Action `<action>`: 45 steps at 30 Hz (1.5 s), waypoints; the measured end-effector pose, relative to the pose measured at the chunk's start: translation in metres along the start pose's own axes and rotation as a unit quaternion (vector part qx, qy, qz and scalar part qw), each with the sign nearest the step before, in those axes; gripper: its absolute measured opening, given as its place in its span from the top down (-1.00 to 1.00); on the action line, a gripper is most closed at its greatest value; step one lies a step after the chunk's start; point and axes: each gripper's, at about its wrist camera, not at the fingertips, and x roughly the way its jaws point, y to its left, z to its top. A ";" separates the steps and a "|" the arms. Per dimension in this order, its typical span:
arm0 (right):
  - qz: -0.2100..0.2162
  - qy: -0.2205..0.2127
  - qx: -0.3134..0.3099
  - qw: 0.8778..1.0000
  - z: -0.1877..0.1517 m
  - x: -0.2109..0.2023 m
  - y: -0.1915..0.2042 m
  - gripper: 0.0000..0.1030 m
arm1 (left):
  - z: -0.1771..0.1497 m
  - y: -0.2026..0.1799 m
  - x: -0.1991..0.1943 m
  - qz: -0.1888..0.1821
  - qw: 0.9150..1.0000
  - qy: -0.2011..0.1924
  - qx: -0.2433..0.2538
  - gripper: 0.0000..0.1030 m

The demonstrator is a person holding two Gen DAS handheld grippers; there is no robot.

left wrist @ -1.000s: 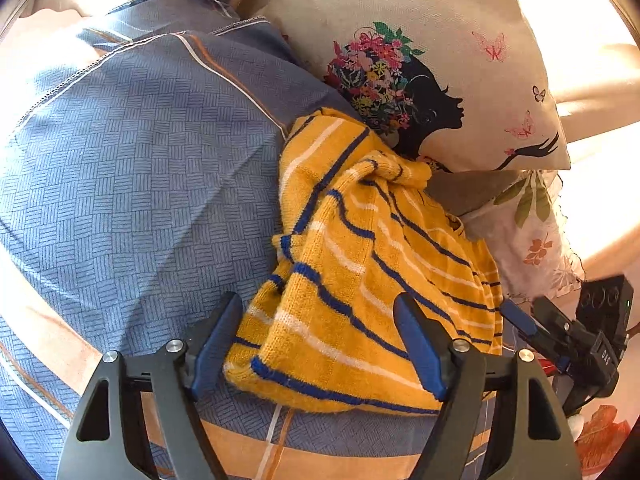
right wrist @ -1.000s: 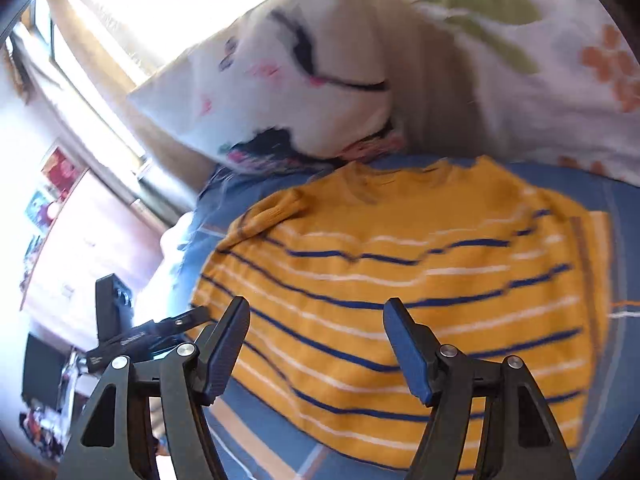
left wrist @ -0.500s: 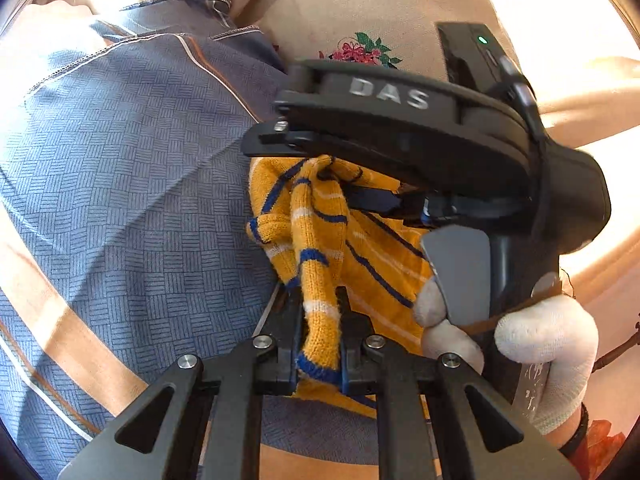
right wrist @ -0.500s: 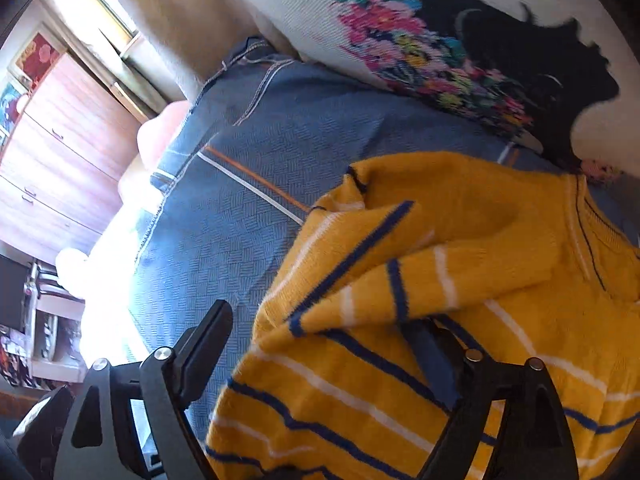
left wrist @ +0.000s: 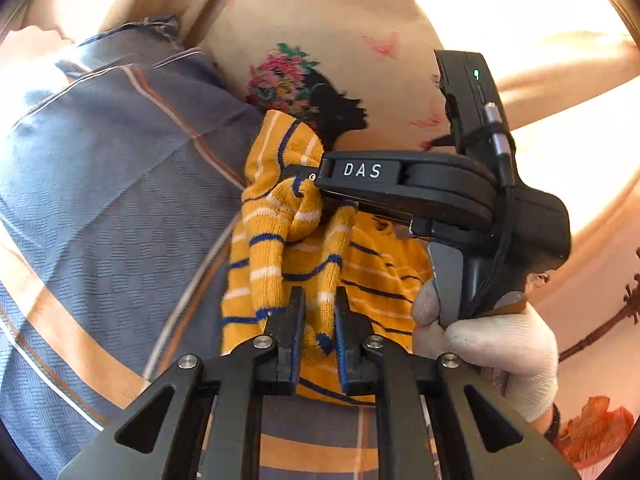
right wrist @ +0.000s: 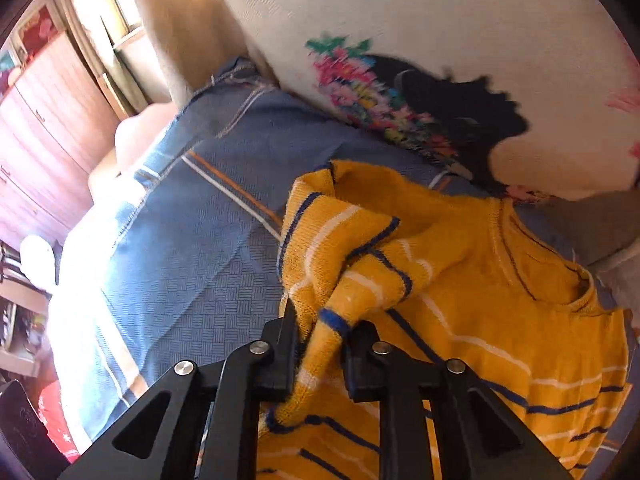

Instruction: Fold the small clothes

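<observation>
both grippers are clamped on the yellow striped sweater (left wrist: 304,256): left gripper (left wrist: 318,332) pinches its lower edge, right gripper (right wrist: 320,336) a bunched fold.

Left wrist view: mounted just behind its own jaws, looking forward and down along them, very close to the yellow striped sweater (left wrist: 304,268), with the right gripper (left wrist: 316,178) crossing ahead. Right wrist view: same mounting, equally close, aimed over the sweater (right wrist: 460,280). Shared beyond both jaws: blue bedspread (left wrist: 100,200) (right wrist: 192,248) and printed pillow (left wrist: 320,92) (right wrist: 420,80).
</observation>
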 end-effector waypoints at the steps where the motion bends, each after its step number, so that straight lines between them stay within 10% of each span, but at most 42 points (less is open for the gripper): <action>1: 0.008 -0.018 0.015 1.000 -0.004 -0.016 -0.014 0.66 | -0.002 -0.012 -0.004 -0.014 1.000 0.001 0.012 0.75; 7: 0.032 -0.109 0.133 0.985 -0.058 -0.103 -0.138 0.68 | -0.017 -0.066 -0.019 -0.069 0.996 0.003 0.065 0.26; 16: 0.015 -0.107 0.277 0.955 -0.171 -0.116 -0.283 0.68 | -0.035 -0.102 0.080 -0.036 0.990 0.104 0.090 0.24; 22: 0.036 -0.111 0.291 0.950 -0.191 -0.101 -0.293 0.55 | -0.058 -0.109 0.142 0.031 0.980 0.167 0.099 0.22; 24: 0.041 -0.111 0.299 0.947 -0.194 -0.100 -0.301 0.15 | -0.058 -0.106 0.144 0.032 0.981 0.165 0.096 0.22; 29: 0.025 -0.140 0.330 0.933 -0.219 -0.105 -0.303 -0.05 | -0.057 -0.105 0.138 0.029 0.979 0.173 0.102 0.20; 34: 0.041 -0.193 0.274 0.941 -0.220 -0.141 -0.274 -0.05 | -0.065 -0.113 0.136 0.045 0.978 0.162 0.126 0.18; 39: 0.079 -0.148 0.241 0.956 -0.209 -0.118 -0.245 -0.03 | -0.071 -0.127 0.134 0.049 0.974 0.161 0.149 0.13; 41: 0.074 -0.133 0.230 0.961 -0.209 -0.107 -0.237 0.59 | -0.071 -0.132 0.124 0.032 0.975 0.163 0.150 0.13; 45: 0.034 -0.138 0.239 0.961 -0.223 -0.115 -0.241 0.66 | -0.060 -0.138 0.110 0.007 0.977 0.152 0.149 0.13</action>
